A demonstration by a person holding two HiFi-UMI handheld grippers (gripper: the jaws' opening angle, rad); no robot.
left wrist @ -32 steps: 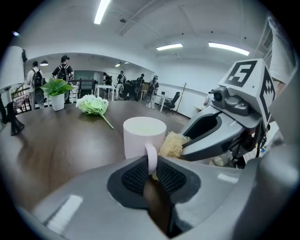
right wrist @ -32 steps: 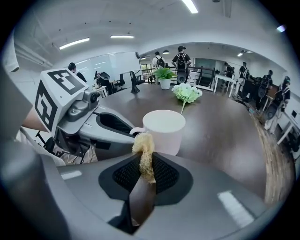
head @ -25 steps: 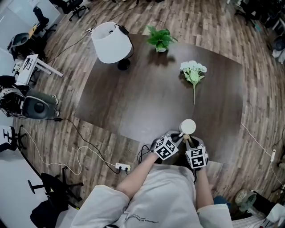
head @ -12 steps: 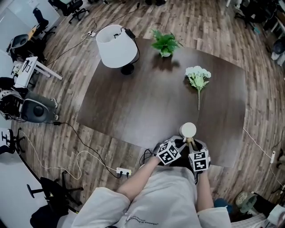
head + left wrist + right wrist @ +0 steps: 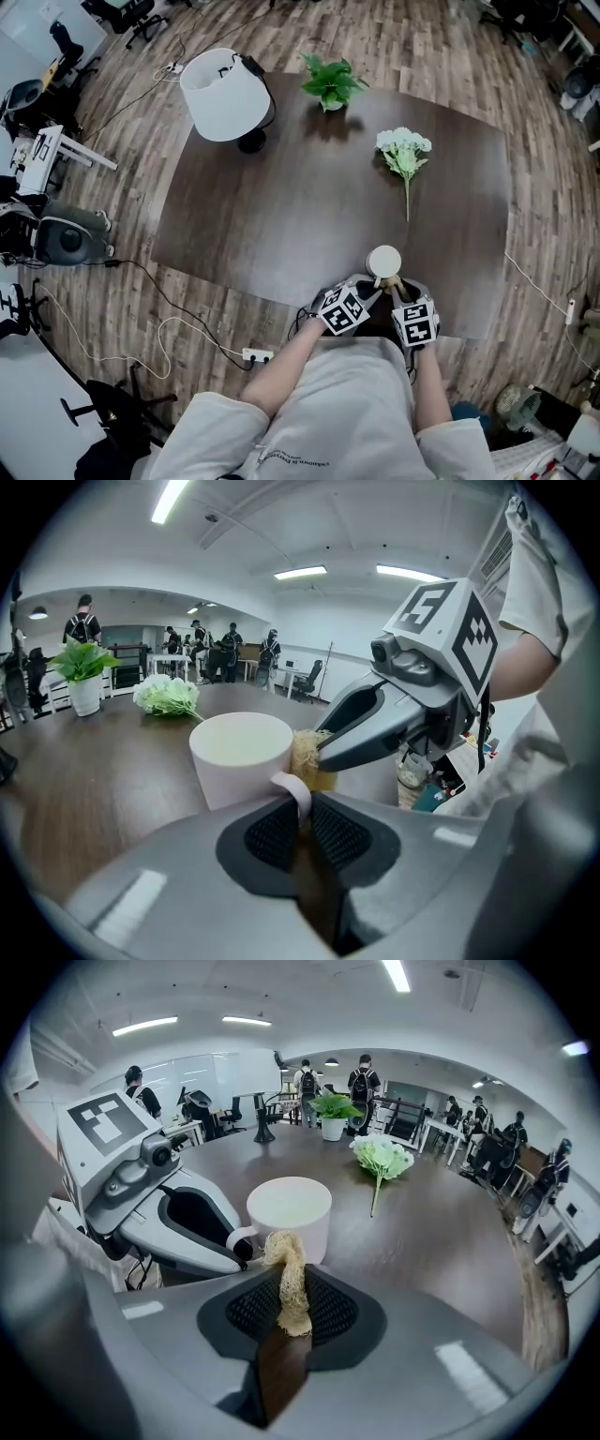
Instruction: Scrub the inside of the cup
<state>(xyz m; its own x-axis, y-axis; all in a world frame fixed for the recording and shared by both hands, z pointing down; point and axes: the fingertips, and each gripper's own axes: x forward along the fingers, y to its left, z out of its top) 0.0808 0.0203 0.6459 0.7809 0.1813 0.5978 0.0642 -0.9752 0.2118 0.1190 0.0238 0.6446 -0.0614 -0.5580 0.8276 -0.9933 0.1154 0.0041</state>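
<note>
Cup (image 5: 384, 261) upright at the front edge of the table (image 5: 281, 206).
Head view hides both grips. Only its own view shows the left gripper (image 5: 300, 819) clenched on the cup handle (image 5: 292, 794); likewise the right gripper (image 5: 292, 1309) pinching a loofah scrubber (image 5: 289, 1279) beside the cup.

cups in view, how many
1: the cup at the table's near edge, its handle clamped in the left gripper. The right gripper holds a loofah beside it. None looks hidden.
</note>
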